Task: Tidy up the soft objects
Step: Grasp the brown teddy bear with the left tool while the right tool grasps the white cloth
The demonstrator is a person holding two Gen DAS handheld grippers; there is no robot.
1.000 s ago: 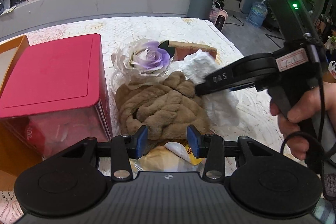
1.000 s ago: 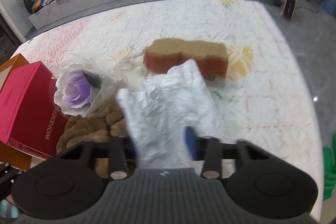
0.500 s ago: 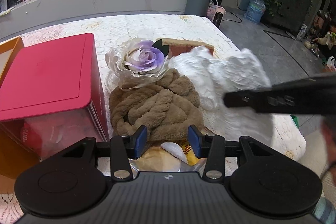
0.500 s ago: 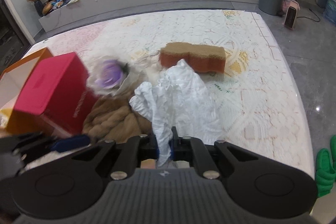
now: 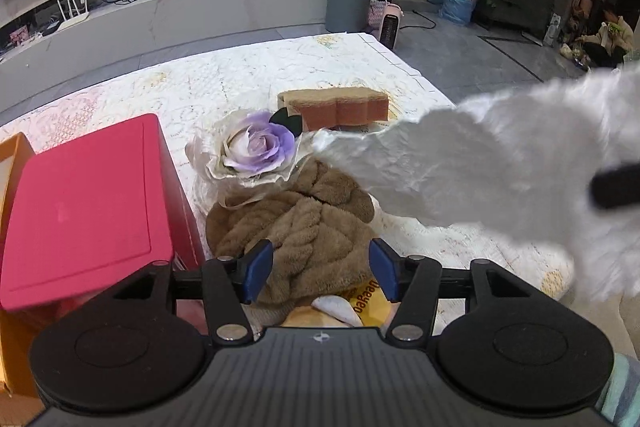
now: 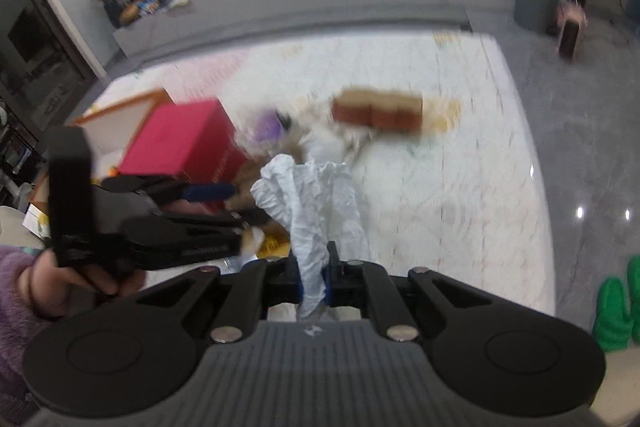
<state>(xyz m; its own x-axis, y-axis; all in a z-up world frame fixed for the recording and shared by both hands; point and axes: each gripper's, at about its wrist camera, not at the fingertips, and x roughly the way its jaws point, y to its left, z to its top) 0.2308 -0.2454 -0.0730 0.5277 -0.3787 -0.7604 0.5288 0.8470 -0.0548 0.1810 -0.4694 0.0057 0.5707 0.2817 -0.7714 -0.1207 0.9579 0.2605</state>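
above the table (image 5: 248, 75), right hand-held gripper (image 6: 313, 283) pinching white tissue (image 6: 316, 203)

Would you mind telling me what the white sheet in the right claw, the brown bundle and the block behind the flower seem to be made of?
White sheet: thin crinkled plastic or tissue, judging by its fine creases; which one is unclear. Brown bundle: plush fleece, matte, with a thick fuzzy pile. Block: likely a sponge, orange body under a coarse tan scouring layer.

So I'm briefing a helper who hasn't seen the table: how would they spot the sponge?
Start at the red box; the purple rose lies right of it. Just behind the rose is the sponge: a firm orange-brown block with wavy sides, lying alone.
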